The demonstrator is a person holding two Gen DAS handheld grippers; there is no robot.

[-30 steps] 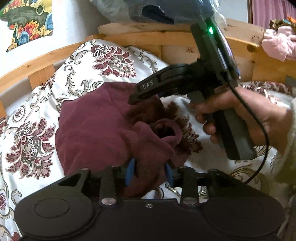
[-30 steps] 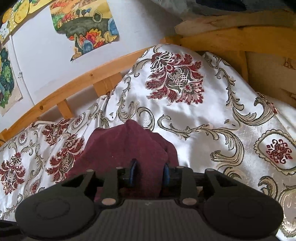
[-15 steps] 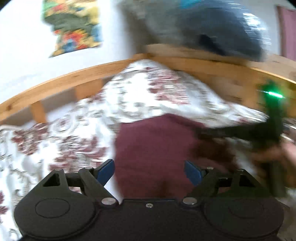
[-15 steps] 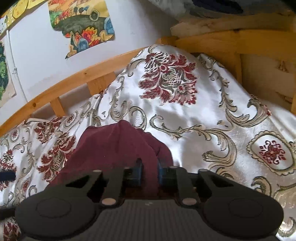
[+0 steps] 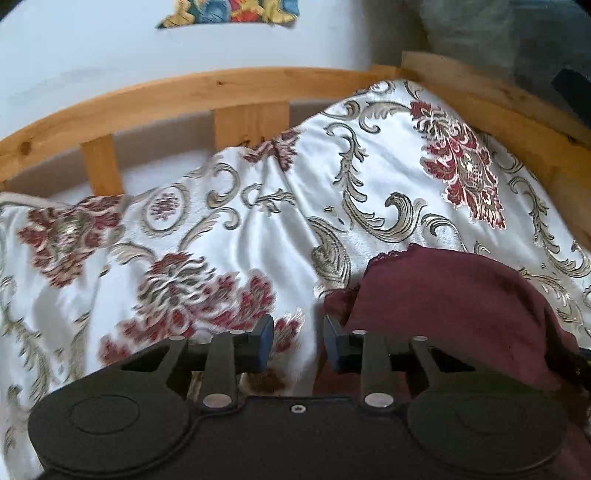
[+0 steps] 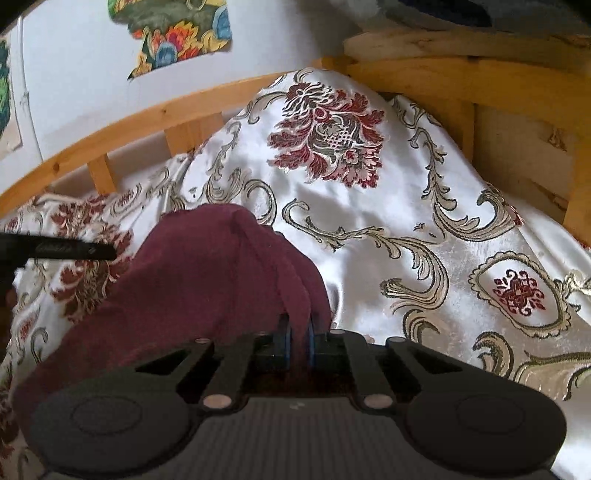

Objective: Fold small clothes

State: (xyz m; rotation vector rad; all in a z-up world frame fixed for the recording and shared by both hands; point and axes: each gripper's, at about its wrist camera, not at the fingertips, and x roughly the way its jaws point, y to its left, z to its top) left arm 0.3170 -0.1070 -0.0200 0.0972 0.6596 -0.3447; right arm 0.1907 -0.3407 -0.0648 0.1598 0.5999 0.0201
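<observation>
A wooden bed frame [image 5: 207,88] of pale pine slats curves round a glossy white bedspread [image 5: 258,229], satin-smooth and woven with dark red flowers and grey-gold scrolls; it rumples in soft ridges and rises in a hump towards the frame's corner. Patches of bright flowered paper [image 6: 177,33] cling to the white wall behind.

On the bedspread, well in from the frame's rails, lies the maroon garment [image 6: 207,273], a soft, matte knit with a frilled edge, heaped in a rounded mound rather than laid flat. I'd say the folding is only partly done.

The right gripper [image 6: 298,341] is clamped on a pinched ridge of that cloth, blue pads squeezed tight with the fabric gathered between them, most likely anchoring that side so the garment can't slide on the slick satin.

The left gripper [image 5: 298,343] has just been closing, yet its blue pads stand apart with only bedspread between them; the maroon edge lies just beside its right-hand finger, seemingly lined up for a fresh grab.
</observation>
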